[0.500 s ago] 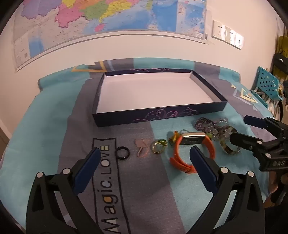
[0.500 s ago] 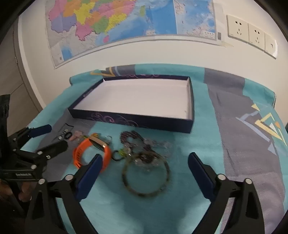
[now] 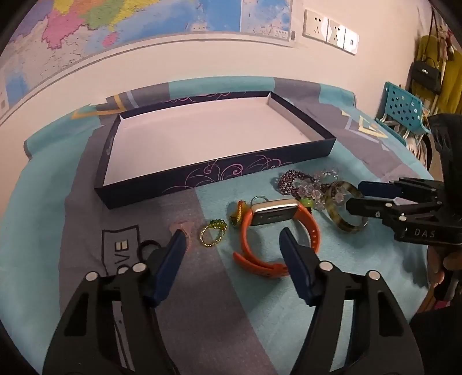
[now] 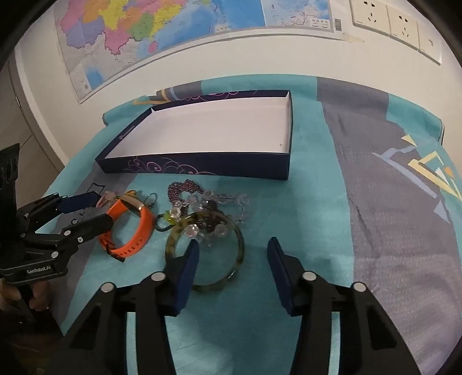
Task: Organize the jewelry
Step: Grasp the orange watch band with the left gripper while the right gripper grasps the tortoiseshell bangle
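A dark blue box (image 3: 219, 173) with a white inside lies open on the table; it also shows in the right wrist view (image 4: 202, 166). In front of it lie an orange watch band (image 3: 254, 230), a green bead ring (image 3: 213, 232), a pink piece (image 3: 184, 226), a black ring (image 3: 148, 245), a mottled bangle (image 3: 340, 213) and clear and dark bead strings (image 3: 300, 181). My left gripper (image 3: 231, 245) is open, low over the table, just before the watch band (image 4: 135, 228). My right gripper (image 4: 231, 256) is open, its left finger over the bangle (image 4: 231, 253).
A teal and grey cloth (image 4: 375, 202) covers the table. A map (image 4: 173, 28) and wall sockets (image 4: 398, 23) hang on the wall behind. A blue perforated basket (image 3: 404, 112) and a hanging bag (image 3: 427, 75) are at the far right.
Both grippers have moved forward and down toward the jewelry. The left one now straddles the near end of the watch band; the right one has reached the bangle.
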### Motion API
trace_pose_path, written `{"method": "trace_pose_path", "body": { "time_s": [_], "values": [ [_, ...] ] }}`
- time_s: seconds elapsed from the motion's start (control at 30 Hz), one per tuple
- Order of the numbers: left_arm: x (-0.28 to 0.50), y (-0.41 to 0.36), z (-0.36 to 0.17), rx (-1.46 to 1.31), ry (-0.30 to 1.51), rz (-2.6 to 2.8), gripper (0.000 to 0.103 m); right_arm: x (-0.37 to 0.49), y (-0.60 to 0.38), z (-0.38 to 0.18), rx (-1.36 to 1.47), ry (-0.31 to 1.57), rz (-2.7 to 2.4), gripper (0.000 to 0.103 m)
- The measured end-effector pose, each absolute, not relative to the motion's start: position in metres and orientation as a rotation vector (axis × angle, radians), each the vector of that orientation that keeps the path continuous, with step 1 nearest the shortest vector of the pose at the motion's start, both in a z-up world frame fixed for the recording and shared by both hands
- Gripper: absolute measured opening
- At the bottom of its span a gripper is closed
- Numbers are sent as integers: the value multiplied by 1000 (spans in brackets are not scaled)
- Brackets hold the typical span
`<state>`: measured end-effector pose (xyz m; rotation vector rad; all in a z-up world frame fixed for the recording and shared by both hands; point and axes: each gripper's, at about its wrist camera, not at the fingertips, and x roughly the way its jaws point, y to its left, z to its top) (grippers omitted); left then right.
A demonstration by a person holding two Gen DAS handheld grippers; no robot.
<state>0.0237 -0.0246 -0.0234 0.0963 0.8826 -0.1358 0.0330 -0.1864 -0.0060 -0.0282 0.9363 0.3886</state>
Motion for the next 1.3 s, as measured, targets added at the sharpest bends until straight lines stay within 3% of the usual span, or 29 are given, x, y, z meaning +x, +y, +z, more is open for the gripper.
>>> {"method": "trace_pose_path", "body": {
  "time_s": [0.03,0.1,0.2,0.3,0.43,0.77,0.93,0.97,1.07,1.3],
  "values": [
    [25,-25,-22,96,859,-144,55,34,-186,-6,-29,938,393,40],
    [27,-28,-22,103,837,-161,47,35,-186,-6,-23,944,406,23],
    [30,-29,-23,107,835,-179,30,36,-188,-7,-15,946,401,10],
    [32,-32,-24,129,858,-193,15,39,-193,-7,10,952,413,8],
    [33,-35,-21,147,879,-201,10,39,-197,-3,23,941,417,6],
    [25,-16,-6,19,863,-256,1,41,-207,20,73,894,465,6],
    [21,-11,7,-4,825,-293,1,48,-201,30,49,863,472,6],
    [20,-12,7,2,824,-300,2,49,-200,31,47,860,474,6],
    [20,-13,0,25,842,-316,24,51,-196,30,40,861,484,6],
    [33,-25,-23,114,910,-335,20,54,-191,22,32,886,483,6]
  ]
}}
